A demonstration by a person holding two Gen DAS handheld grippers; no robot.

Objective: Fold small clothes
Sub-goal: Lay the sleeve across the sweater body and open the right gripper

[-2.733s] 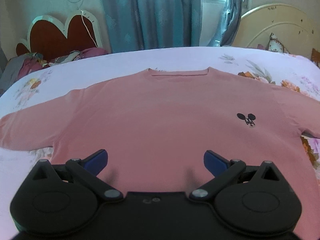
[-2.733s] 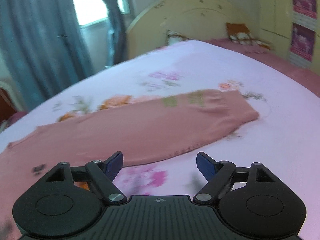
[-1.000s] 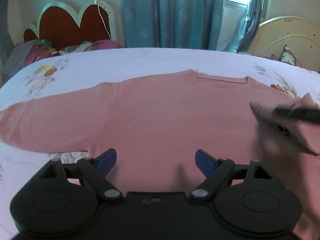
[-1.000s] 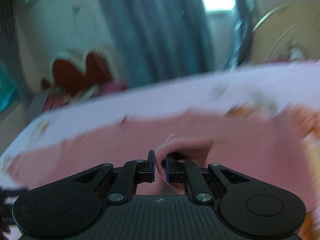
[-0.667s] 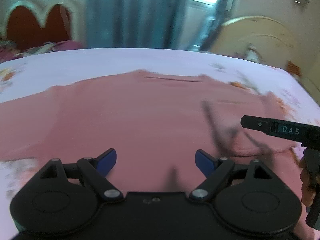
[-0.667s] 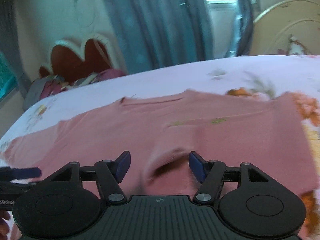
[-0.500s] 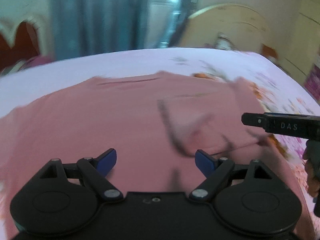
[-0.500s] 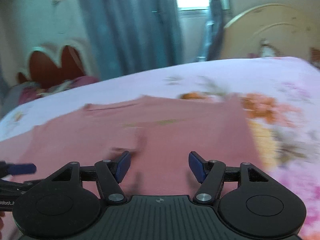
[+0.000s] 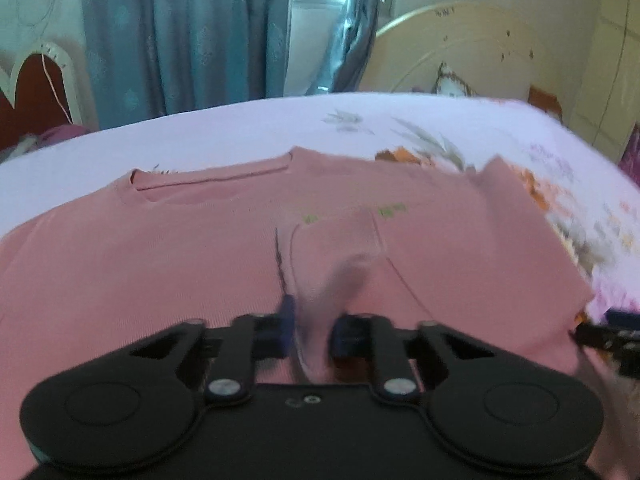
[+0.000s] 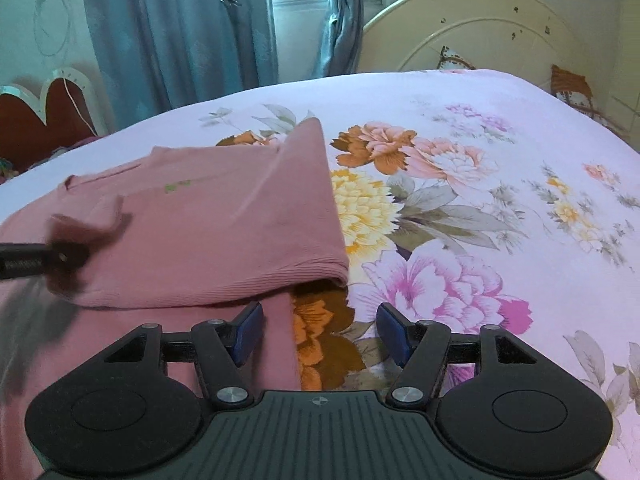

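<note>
Floral sheeting covers the bed (image 10: 460, 184), and on it the pink sweater (image 9: 160, 272) lies spread flat, neckline toward the far curtains, with its right sleeve already turned in across the chest, the folded edge running near the printed flowers. So the fold is under way: one side looks done, and the sleeve cuff (image 9: 344, 252) is being dealt with at the middle of the body. The left hand-held gripper (image 9: 310, 332) has just been closing and is now clamped on a raised pinch of that pink cloth, which stands up between its blue pads. The right hand-held gripper (image 10: 318, 332) has its jaws apart after just narrowing a little, and nothing is between them; it hovers over the sweater's lower right edge, one pad above the cloth, the other above the sheet. My reading is that the pinched cuff next needs carrying so the sleeve lies straight down the body, while the right side settles on the hem or side seam without dragging the finished fold askew.
</note>
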